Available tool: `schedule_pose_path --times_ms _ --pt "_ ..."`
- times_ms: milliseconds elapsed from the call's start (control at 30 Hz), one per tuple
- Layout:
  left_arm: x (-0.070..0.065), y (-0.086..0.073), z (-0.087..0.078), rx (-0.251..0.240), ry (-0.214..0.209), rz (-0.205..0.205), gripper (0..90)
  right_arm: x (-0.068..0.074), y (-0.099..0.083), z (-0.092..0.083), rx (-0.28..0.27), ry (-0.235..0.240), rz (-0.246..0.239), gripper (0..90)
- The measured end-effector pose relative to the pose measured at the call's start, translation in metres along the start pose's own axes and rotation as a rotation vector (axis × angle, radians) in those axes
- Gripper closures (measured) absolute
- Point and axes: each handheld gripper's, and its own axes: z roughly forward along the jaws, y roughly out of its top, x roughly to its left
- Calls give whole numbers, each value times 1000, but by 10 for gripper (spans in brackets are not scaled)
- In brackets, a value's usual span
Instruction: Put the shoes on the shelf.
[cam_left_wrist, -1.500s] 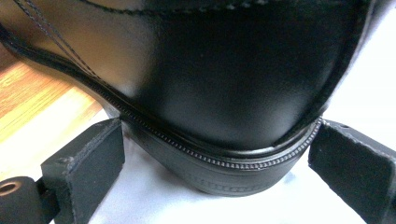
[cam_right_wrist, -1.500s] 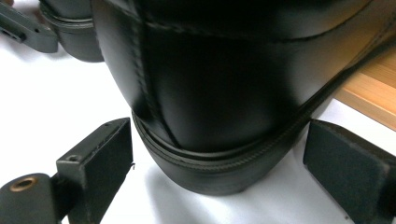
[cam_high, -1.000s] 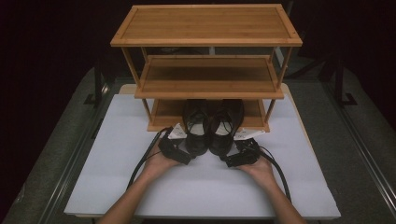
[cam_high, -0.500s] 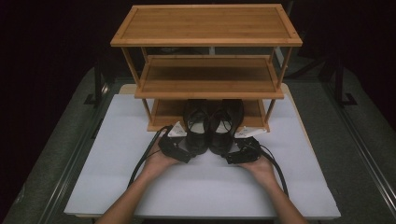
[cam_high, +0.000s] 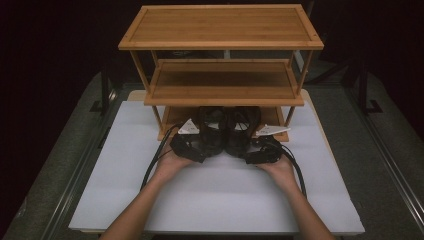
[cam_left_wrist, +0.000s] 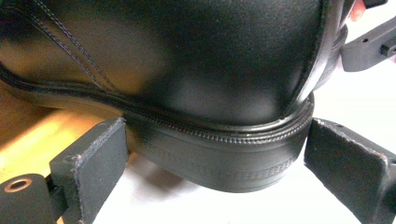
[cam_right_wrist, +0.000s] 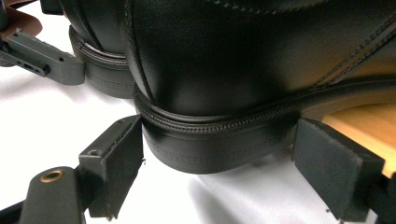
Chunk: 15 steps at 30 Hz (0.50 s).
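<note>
Two black leather shoes stand side by side, toes in on the bottom shelf (cam_high: 172, 117) of a bamboo rack (cam_high: 222, 82), heels out over the white board. My left gripper (cam_high: 199, 150) is at the heel of the left shoe (cam_high: 212, 132). In the left gripper view its gripper (cam_left_wrist: 217, 140) has the shoe's heel (cam_left_wrist: 224, 158) between both pads (cam_left_wrist: 100, 154), which touch its sides. My right gripper (cam_high: 256, 155) holds the right shoe (cam_high: 242, 130) the same way; the right gripper view shows its gripper (cam_right_wrist: 219, 135) astride that heel (cam_right_wrist: 210, 149).
The rack has three tiers; its middle shelf (cam_high: 222, 95) hangs low over the shoes. A white board (cam_high: 215, 200) covers the table under my forearms. Grey floor and dark metal rails (cam_high: 85, 165) run along both sides. Cables trail back from both grippers.
Both hands and grippers have moved slightly forward toward the rack, and the two shoes have slid a little deeper onto the bottom shelf.
</note>
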Motion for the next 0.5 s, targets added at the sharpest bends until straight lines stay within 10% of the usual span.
schedule_pose_path --times_ms 500 --pt "31 11 25 24 43 -23 61 -23 19 26 30 -35 -10 166"
